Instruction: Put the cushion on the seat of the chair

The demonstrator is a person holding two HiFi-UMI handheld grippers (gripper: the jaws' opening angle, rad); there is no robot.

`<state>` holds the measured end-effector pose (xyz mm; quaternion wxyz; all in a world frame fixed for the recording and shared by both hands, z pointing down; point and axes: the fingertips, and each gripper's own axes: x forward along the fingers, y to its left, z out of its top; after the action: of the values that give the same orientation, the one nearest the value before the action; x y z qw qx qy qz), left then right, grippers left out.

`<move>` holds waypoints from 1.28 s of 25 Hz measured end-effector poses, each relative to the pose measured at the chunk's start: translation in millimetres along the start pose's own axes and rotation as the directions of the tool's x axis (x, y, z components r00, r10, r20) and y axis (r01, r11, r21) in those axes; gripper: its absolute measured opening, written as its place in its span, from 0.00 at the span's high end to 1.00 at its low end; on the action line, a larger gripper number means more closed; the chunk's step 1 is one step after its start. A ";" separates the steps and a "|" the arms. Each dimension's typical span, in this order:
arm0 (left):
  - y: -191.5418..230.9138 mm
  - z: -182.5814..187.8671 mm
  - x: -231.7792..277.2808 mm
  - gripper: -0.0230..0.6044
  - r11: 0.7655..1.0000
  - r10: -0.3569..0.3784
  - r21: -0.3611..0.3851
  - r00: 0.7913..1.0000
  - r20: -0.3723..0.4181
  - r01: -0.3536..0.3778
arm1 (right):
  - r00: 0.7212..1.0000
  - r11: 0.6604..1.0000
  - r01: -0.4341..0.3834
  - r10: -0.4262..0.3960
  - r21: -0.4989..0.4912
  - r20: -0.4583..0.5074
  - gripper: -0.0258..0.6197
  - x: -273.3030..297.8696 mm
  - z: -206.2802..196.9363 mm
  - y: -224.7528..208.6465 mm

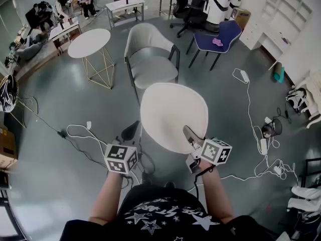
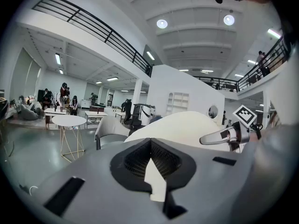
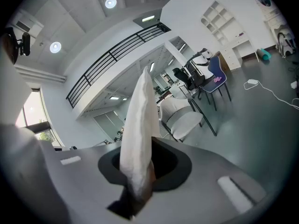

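Note:
A white, rounded cushion [image 1: 173,114] hangs in the air in front of me, roughly level. My right gripper [image 1: 189,133] is shut on its near right edge. In the right gripper view the cushion [image 3: 138,120] stands edge-on between the jaws. My left gripper [image 1: 130,131] is beside the cushion's left edge, apart from it, its jaws together with nothing in them [image 2: 150,157]. The grey chair [image 1: 150,59] stands just beyond the cushion with its seat [image 1: 154,73] bare. It also shows past the cushion [image 2: 182,125] as the chair [image 2: 108,134] and, in the right gripper view, the chair [image 3: 184,120].
A round white side table [image 1: 89,42] on wire legs stands left of the chair. A blue chair [image 1: 220,36] and a black office chair [image 1: 188,14] are behind on the right. Cables [image 1: 251,109] trail over the floor on both sides. People sit at tables [image 1: 62,26] at back left.

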<state>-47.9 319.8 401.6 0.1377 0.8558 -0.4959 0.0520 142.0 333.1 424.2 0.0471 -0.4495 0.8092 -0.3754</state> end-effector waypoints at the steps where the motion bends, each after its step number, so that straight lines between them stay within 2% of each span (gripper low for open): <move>1: 0.4 -0.7 -2.0 0.95 1.000 -0.001 -0.002 1.000 0.000 0.001 | 1.000 1.000 -0.006 0.006 0.002 0.003 0.87 -1.4 -1.4 4.1; 5: 0.6 -7.6 -3.8 0.95 1.000 -0.003 -0.002 1.000 -0.012 0.003 | 1.000 1.000 -0.017 0.016 0.017 0.008 0.87 -4.9 -7.4 11.2; 15: 5.0 -23.4 -3.8 0.95 1.000 -0.027 0.002 0.999 -0.039 0.027 | 1.000 1.000 0.025 -0.025 0.017 -0.012 0.87 -3.4 -23.1 8.4; 25: 35.6 -28.2 -13.0 0.95 0.999 -0.033 0.006 0.999 -0.042 0.033 | 0.999 0.999 0.043 -0.043 -0.027 0.002 0.87 20.7 -28.2 21.2; 32: 65.5 -39.4 -17.9 0.95 1.000 -0.022 0.019 0.997 -0.075 0.024 | 0.998 0.997 0.068 -0.068 0.024 -0.004 0.87 34.5 -40.6 11.9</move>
<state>-111.5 315.2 447.4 0.1481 0.8603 -0.4800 0.0871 96.6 333.5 454.4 0.0383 -0.4754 0.7891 -0.3872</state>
